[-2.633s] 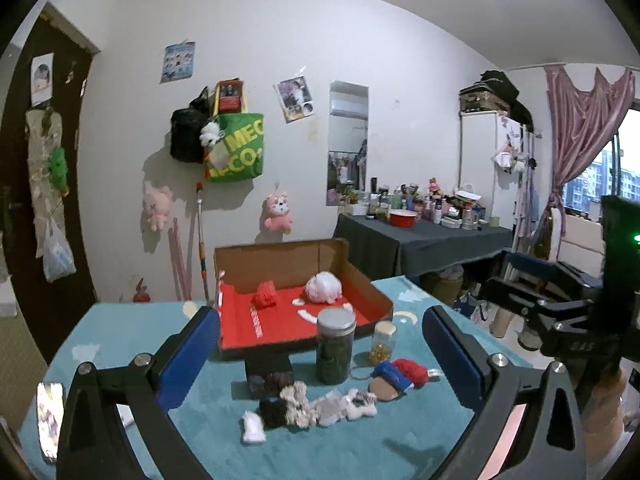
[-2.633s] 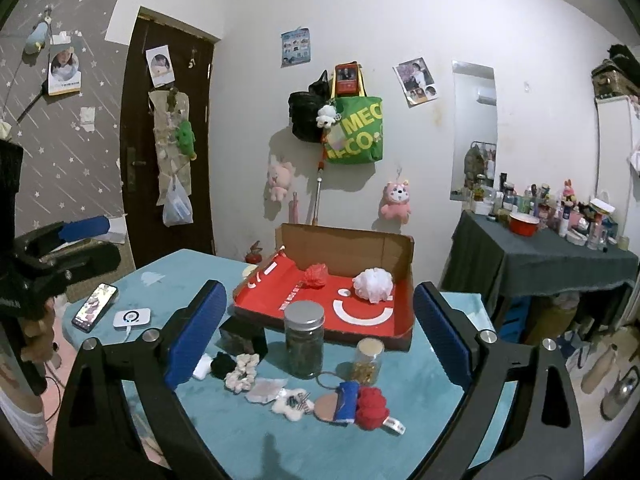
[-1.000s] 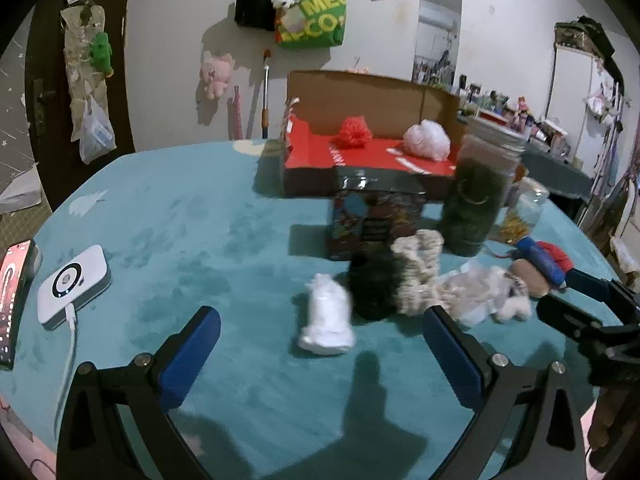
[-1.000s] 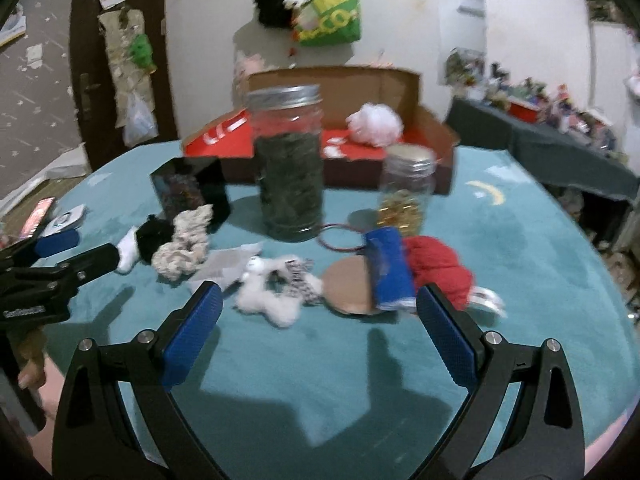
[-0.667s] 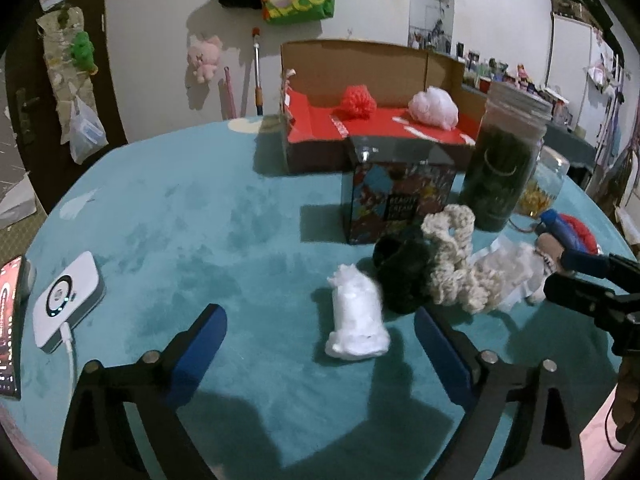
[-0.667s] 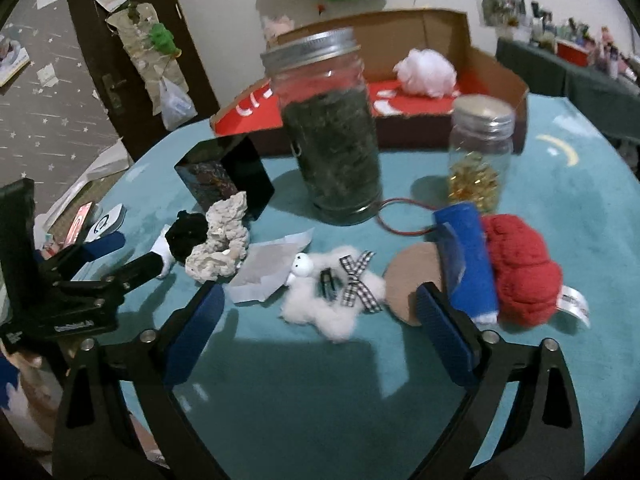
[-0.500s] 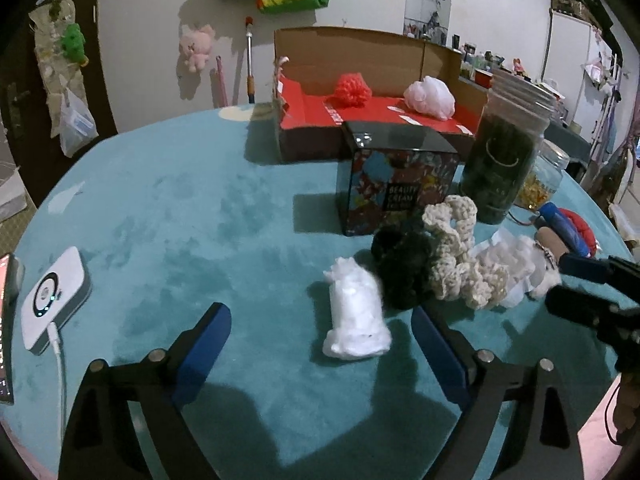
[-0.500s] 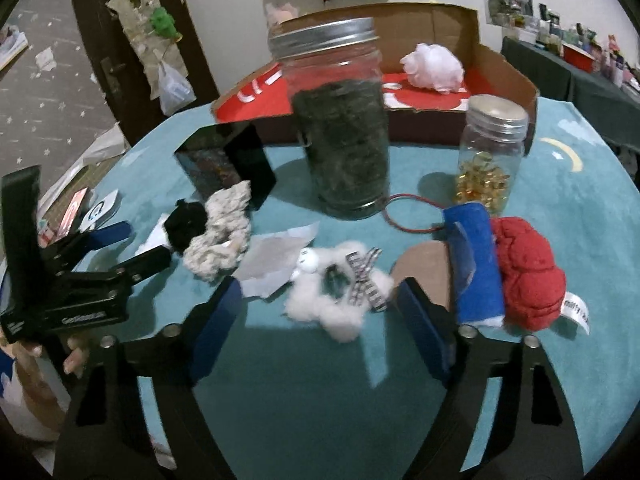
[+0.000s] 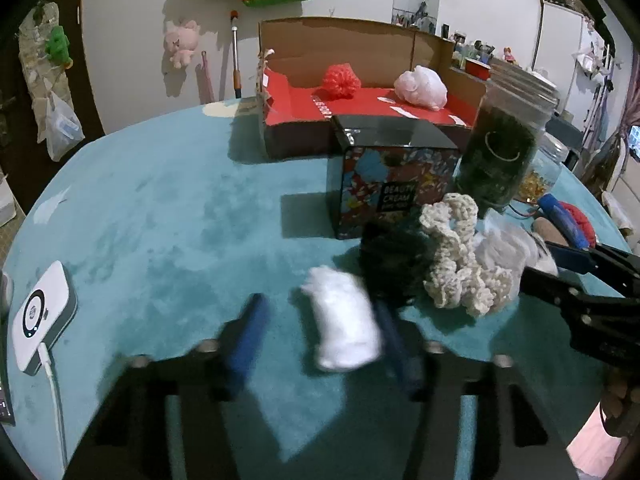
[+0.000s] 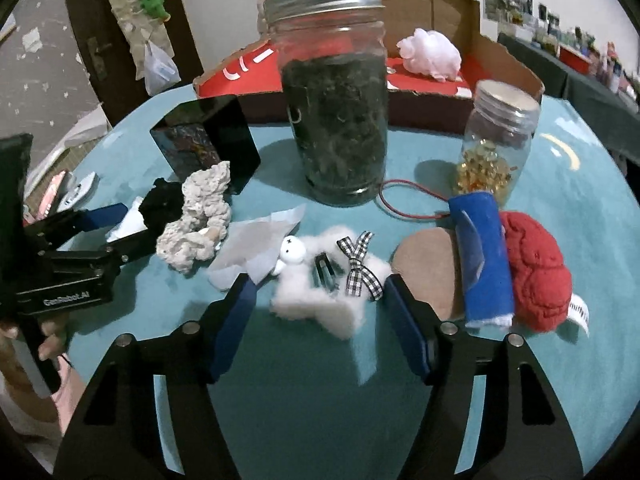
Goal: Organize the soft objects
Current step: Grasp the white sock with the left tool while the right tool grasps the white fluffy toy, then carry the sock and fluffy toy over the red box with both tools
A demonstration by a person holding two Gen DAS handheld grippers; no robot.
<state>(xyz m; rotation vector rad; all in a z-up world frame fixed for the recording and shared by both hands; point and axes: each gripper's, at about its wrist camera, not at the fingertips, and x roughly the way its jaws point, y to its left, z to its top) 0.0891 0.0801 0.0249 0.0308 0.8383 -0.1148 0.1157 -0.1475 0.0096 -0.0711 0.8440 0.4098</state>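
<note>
**A:** Where does your sorting stand?

**B:** You're at the pick-up, both hands at once. The cardboard box (image 9: pixel 360 46) at twelve o'clock already holds a red pompom (image 9: pixel 341 81) and a white puff (image 9: pixel 421 88); the rest lies on the teal table (image 9: pixel 160 216).

**A:** And your tools?

**B:** Your left gripper (image 9: pixel 320 332) has just been closing, its jaws partway in around the white roll (image 9: pixel 344 330); motion blur hides whether they press yet. Your right gripper (image 10: pixel 316 300) has also been narrowing, half open around the fluffy white toy (image 10: pixel 320 292), not gripping.

**A:** Next?

**B:** I'd finish both squeezes, then lift. Mind the tall jar (image 10: pixel 334 96) and small jar (image 10: pixel 496 144) blocking twelve o'clock; six o'clock is open cloth.
</note>
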